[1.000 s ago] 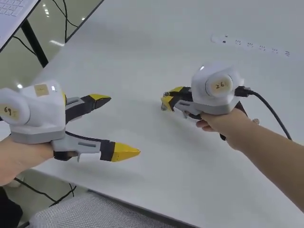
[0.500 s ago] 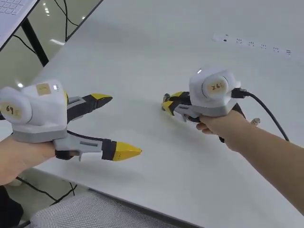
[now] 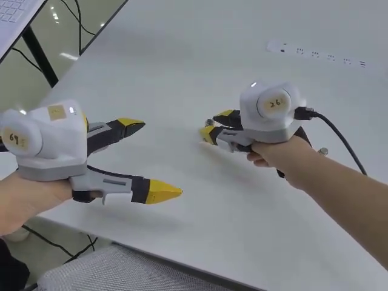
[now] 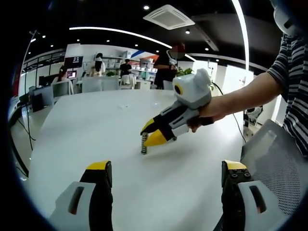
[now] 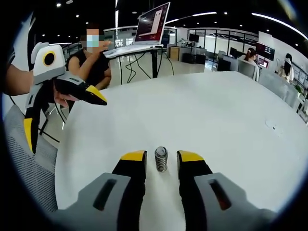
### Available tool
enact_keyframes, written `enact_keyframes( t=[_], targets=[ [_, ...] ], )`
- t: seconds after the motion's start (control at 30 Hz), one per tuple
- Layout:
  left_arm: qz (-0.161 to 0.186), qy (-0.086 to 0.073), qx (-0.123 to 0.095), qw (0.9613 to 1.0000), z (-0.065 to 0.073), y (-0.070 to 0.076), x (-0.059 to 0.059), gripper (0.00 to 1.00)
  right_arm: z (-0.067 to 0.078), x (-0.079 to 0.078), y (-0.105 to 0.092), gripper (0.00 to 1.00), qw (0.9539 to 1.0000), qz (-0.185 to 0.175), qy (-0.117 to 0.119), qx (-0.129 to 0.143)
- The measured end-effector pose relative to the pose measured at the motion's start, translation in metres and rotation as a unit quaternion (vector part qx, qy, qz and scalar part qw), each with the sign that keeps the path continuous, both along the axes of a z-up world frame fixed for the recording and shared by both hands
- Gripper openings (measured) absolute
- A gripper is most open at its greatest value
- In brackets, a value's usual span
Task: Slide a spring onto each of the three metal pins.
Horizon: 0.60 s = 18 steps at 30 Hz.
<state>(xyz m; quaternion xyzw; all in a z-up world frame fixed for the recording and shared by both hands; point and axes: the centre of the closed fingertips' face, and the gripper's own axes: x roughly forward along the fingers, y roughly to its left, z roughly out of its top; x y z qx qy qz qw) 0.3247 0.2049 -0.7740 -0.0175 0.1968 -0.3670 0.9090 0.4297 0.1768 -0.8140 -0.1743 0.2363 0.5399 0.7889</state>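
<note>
On my right gripper [image 5: 161, 155] the jaws stand narrowly apart, the spring [image 5: 160, 166] upright between their tips; my left gripper [image 4: 166, 165] gapes wide.

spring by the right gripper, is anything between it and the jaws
Nothing visible. The spring stands upright on the table between the right gripper's open jaws, with bare gaps on both sides.
</note>
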Motion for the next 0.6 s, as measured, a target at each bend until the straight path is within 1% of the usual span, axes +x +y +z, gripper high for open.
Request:
enact_keyframes(
  t=[0.23, 0.3, 0.33, 0.5, 0.6],
  targets=[
    [0.000, -0.003, -0.001, 1.0000, 0.004, -0.001, 0.003, 0.94, 0.012, -0.001, 0.001, 0.32, 0.9999, -0.003, -0.001, 0.016],
    [-0.001, -0.004, 0.001, 1.0000, 0.005, -0.002, 0.004, 0.94, 0.018, -0.002, -0.001, 0.34, 0.9997, -0.003, 0.000, 0.022],
    [-0.001, -0.006, 0.000, 1.0000, 0.006, -0.002, 0.005, 0.95, 0.024, -0.003, -0.002, 0.35, 0.9995, -0.003, -0.003, 0.031],
    [-0.001, -0.010, -0.002, 0.9999, 0.011, -0.006, 0.010, 0.95, 0.042, -0.005, -0.016, 0.44, 0.9986, -0.013, -0.002, 0.051],
    [-0.005, -0.013, -0.003, 0.9999, 0.015, -0.011, 0.013, 0.95, 0.051, -0.008, -0.028, 0.47, 0.9979, -0.018, -0.007, 0.061]
  ],
)
